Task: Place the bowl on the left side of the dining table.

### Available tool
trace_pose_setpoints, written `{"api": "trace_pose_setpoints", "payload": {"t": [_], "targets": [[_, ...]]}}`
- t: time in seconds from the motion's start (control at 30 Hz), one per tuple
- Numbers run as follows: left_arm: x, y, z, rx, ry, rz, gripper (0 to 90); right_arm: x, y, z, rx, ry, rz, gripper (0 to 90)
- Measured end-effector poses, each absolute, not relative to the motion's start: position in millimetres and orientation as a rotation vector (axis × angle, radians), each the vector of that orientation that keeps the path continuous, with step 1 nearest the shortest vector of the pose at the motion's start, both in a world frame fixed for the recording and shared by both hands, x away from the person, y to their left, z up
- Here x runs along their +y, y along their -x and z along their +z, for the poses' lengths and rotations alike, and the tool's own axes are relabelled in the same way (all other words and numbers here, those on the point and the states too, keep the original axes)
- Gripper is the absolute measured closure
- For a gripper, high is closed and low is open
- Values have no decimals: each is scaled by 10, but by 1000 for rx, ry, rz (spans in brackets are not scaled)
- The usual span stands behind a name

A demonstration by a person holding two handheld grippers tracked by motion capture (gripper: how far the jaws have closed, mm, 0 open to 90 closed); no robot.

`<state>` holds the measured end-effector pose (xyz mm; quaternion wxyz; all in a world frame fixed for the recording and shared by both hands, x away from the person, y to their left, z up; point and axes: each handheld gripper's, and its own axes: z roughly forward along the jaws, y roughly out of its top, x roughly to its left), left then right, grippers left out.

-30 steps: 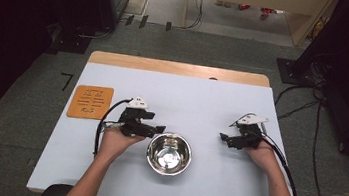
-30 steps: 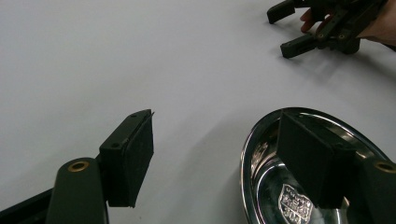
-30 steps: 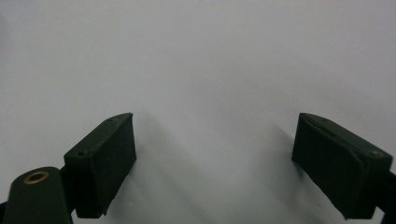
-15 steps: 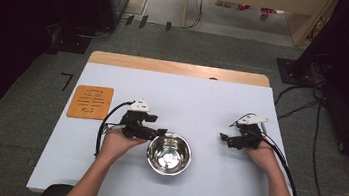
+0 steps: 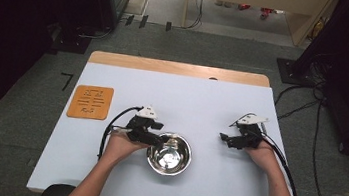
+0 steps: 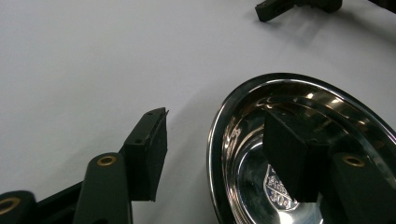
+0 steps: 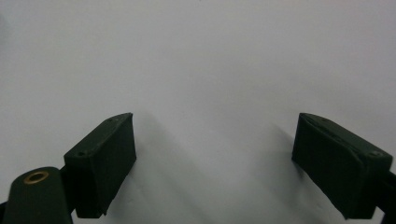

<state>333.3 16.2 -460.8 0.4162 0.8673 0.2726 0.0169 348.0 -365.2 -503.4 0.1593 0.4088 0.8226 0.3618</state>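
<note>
Tongs (image 6: 212,135) closing astride steel bowl's (image 6: 243,107) rim.

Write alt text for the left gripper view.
The left tongs straddle the rim of a shiny round steel bowl, one black jaw outside on the pale grey table, the other inside; they have just been closing, not yet pressing the rim. The right tongs lie at the top edge.
</note>
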Motion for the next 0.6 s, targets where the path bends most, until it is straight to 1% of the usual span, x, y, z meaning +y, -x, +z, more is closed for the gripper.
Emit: {"api": "trace_pose_setpoints", "payload": {"t": [0.2,0.27,0.3,0.4,0.5,0.6], "targets": [[135,-3324,-4650,666,-2195,41,457,-3652,-3480,-5034,2351,-1168,1034,129],[125,-3323,-4656,668,-2197,46,457,-3651,-3480,-5034,2351,-1168,1034,130],[124,-3328,-4663,679,-2194,37,441,-3651,-3480,-5034,2351,-1168,1034,130],[132,-3357,-4698,702,-2200,-11,434,-3651,-3480,-5034,2351,-1168,1034,130],[125,-3362,-4708,704,-2201,-15,442,-3651,-3481,-5034,2350,-1169,1035,130],[95,-3357,-4726,689,-2211,-20,486,-3650,-3480,-5034,2349,-1171,1036,130]]}}
